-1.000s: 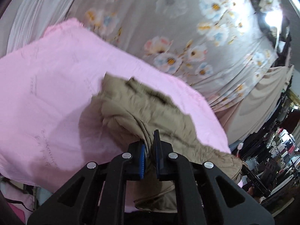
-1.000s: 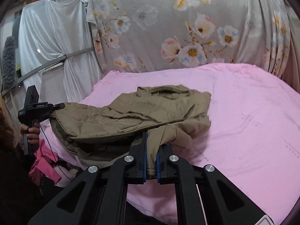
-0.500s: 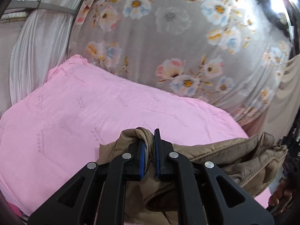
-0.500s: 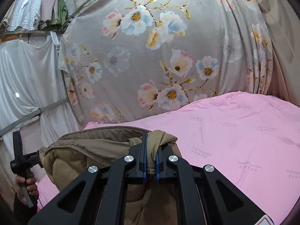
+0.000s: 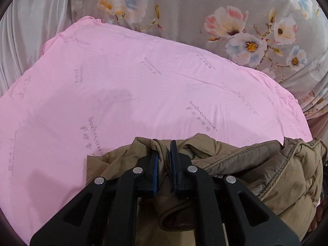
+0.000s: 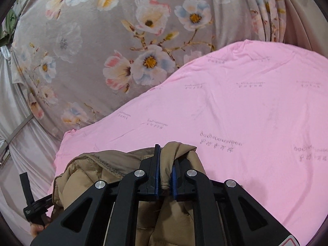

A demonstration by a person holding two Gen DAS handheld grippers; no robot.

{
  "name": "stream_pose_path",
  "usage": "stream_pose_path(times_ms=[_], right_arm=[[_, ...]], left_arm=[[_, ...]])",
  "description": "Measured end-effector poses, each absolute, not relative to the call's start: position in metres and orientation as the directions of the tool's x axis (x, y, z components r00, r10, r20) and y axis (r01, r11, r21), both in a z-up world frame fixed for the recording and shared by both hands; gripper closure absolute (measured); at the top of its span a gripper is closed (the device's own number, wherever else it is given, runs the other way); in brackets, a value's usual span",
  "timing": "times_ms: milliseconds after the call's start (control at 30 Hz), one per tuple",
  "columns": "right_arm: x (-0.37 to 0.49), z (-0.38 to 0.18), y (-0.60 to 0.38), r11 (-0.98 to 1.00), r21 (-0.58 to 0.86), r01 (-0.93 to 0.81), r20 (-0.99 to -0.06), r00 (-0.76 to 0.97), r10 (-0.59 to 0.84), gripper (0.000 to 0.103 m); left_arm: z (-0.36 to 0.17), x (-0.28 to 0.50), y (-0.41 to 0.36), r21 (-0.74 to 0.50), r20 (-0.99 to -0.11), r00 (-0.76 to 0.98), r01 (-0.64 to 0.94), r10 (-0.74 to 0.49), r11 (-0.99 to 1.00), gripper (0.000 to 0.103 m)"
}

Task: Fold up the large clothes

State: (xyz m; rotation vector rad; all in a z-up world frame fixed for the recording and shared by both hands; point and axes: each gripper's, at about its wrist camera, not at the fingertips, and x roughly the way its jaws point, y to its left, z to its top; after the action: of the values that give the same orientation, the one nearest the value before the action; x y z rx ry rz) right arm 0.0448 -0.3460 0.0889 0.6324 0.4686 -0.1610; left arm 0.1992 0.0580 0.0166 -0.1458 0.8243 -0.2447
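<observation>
A tan quilted jacket (image 5: pixel 266 174) lies bunched at the near edge of a pink sheet (image 5: pixel 123 82) spread over the bed. My left gripper (image 5: pixel 164 151) has a fold of the jacket between its blue pads, and its jaws are opening. In the right wrist view the same jacket (image 6: pixel 88 170) hangs over the near left corner of the pink sheet (image 6: pixel 246 112). My right gripper (image 6: pixel 165 155) holds another fold between its pads, jaws opening too. The left gripper's black body (image 6: pixel 30 205) shows at the lower left, in a hand (image 6: pixel 37 228).
A grey curtain with large flowers (image 5: pixel 235 20) hangs right behind the bed. A pale silvery drape (image 6: pixel 18 143) hangs at the left. Bare pink sheet stretches beyond the jacket toward the curtain.
Both grippers have swung down toward the near edge of the bed, dragging the jacket with them. The jacket went from spread in the air to bunched low at the sheet's edge.
</observation>
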Motion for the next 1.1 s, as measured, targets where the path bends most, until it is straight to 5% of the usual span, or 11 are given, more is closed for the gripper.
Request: stream_pose_path(times_ms=[167,267,333,367,433,533,667,900,1100], right_arm=[[0.029,0.090,-0.372,0.696,0.696,0.177,-0.378,0.914,0.145,0.090],[0.017,0.103,-0.378,0.671,0.734,0.105,-0.333,0.917,0.220,0.084],[0.007,0.115,-0.380,0.664,0.745,0.065,-0.303,0.919,0.251,0.075],[0.000,0.121,-0.383,0.657,0.753,0.044,-0.281,0.924,0.260,0.066],[-0.018,0.139,-0.386,0.681,0.730,0.055,-0.268,0.940,0.212,0.054],[-0.043,0.166,-0.379,0.741,0.667,0.078,-0.239,0.965,0.113,0.051],[-0.035,0.180,-0.334,0.870,0.409,0.275,-0.367,0.922,-0.119,0.051],[0.033,0.120,-0.259,0.944,0.250,0.214,-0.539,0.841,-0.048,0.078],[0.074,0.098,-0.206,0.980,0.064,0.186,-0.568,0.815,-0.118,0.079]], left_arm=[[0.026,0.204,0.079,-0.362,-0.677,0.627,0.172,-0.385,0.916,0.080],[0.050,0.195,0.094,-0.408,-0.633,0.640,0.202,-0.436,0.890,0.063],[0.070,0.184,0.104,-0.350,-0.594,0.715,0.184,-0.369,0.919,0.020],[0.080,0.177,0.110,-0.314,-0.562,0.757,0.175,-0.331,0.933,0.016],[0.098,0.169,0.118,-0.262,-0.530,0.791,0.191,-0.306,0.946,0.014],[0.112,0.162,0.123,-0.237,-0.524,0.801,0.188,-0.288,0.953,0.015],[0.116,0.154,0.095,-0.194,-0.533,0.792,0.226,-0.296,0.955,0.015],[0.072,0.154,0.004,-0.097,-0.616,0.726,0.314,-0.305,0.944,0.015],[0.030,0.172,-0.020,0.021,-0.662,0.735,0.213,-0.146,0.977,0.016]])
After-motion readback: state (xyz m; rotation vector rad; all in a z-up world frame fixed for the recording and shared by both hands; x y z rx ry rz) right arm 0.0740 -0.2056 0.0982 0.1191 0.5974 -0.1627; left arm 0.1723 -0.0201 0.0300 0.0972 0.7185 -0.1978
